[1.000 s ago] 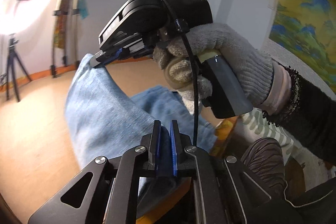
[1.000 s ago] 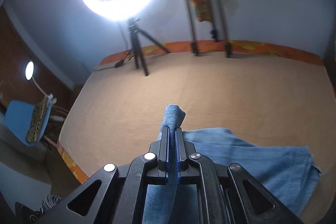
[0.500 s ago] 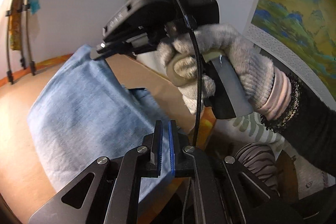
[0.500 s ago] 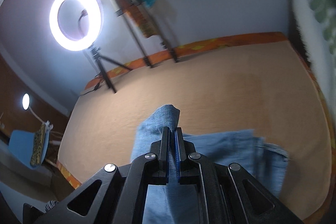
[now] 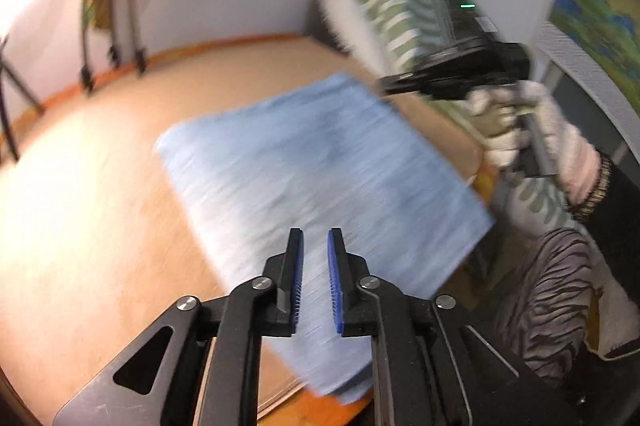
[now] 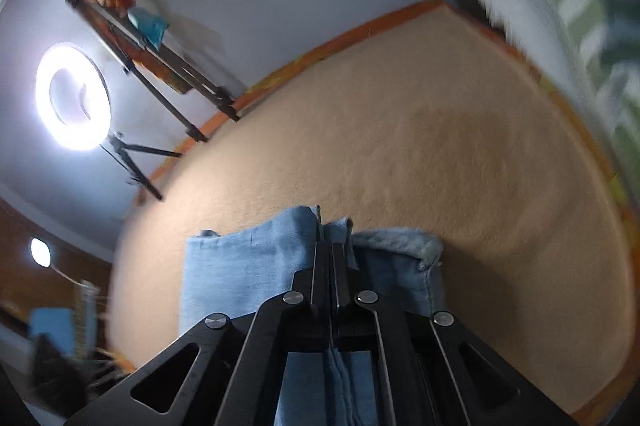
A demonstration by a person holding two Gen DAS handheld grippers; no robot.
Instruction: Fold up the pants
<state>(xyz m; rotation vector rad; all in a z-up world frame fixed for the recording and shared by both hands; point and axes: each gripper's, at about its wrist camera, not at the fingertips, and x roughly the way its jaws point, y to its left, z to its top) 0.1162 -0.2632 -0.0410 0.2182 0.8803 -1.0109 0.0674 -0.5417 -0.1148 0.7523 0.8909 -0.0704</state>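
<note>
Lying folded into a flat rectangle, the pants (image 5: 320, 178) rest on the tan bed (image 5: 92, 210) close to its near edge, with one corner hanging slightly past the orange border. In the left wrist view their long axis runs diagonally, from the near edge below the left gripper (image 5: 315, 262) up toward the far right, where the right gripper (image 5: 394, 85) sits at the far corner. There are no containers in either view.

The left gripper's jaws are opening; blue denim shows through the gap, but it lies beneath, and the pads are not pressing on it. The right gripper (image 6: 329, 246) is clamped on a bunched fold of denim that stands up between its fingertips, with a hem curled just to the right. A gloved hand (image 5: 532, 134) holds the right gripper's handle.

A leaf-patterned pillow (image 5: 384, 6) leans against the wall at the far corner of the bed. A ring light (image 6: 72, 102) on a tripod glows beyond the bed. The left wrist view is blurred.
</note>
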